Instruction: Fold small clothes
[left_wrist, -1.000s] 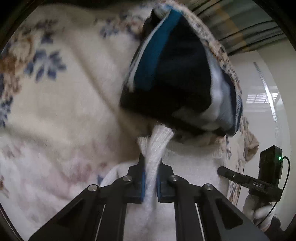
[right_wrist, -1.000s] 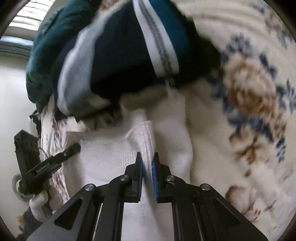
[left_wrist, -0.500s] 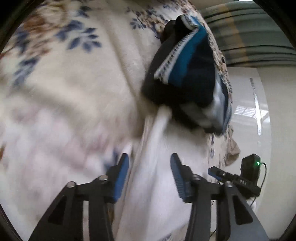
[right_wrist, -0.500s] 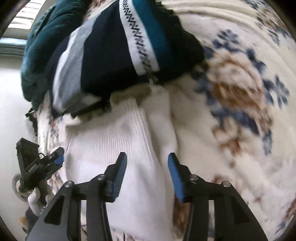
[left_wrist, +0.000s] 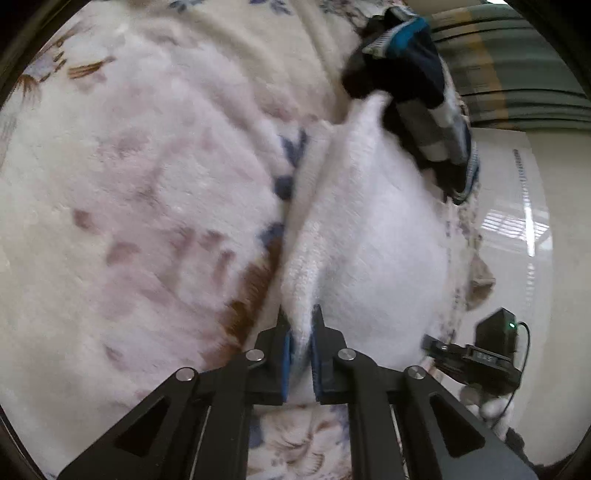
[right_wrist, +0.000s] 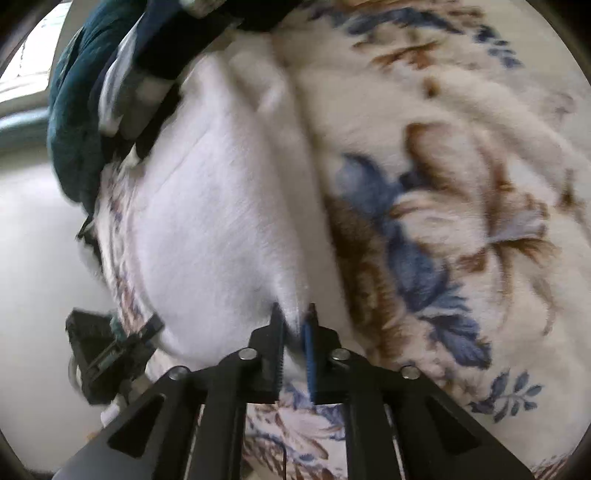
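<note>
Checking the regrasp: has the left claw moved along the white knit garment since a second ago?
Yes. The left claw has backed away from the dark striped clothes, now pinching the white knit garment nearer its close end.

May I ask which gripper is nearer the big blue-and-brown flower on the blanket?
Right. The right gripper, just closed on the white garment, sits beside the flower; the left gripper, likewise just closed, pinches its far edge.

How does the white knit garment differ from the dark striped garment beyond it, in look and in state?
The white knit garment is plain white and ribbed; the dark striped garment is navy with teal, grey and white bands. The white one lies spread out near the cameras, its edges pinched by the left hand-held gripper and right hand-held gripper; the striped one sits bunched and ungripped farther off, overlapping the white one's far edge. Both rest on the floral blanket.
</note>
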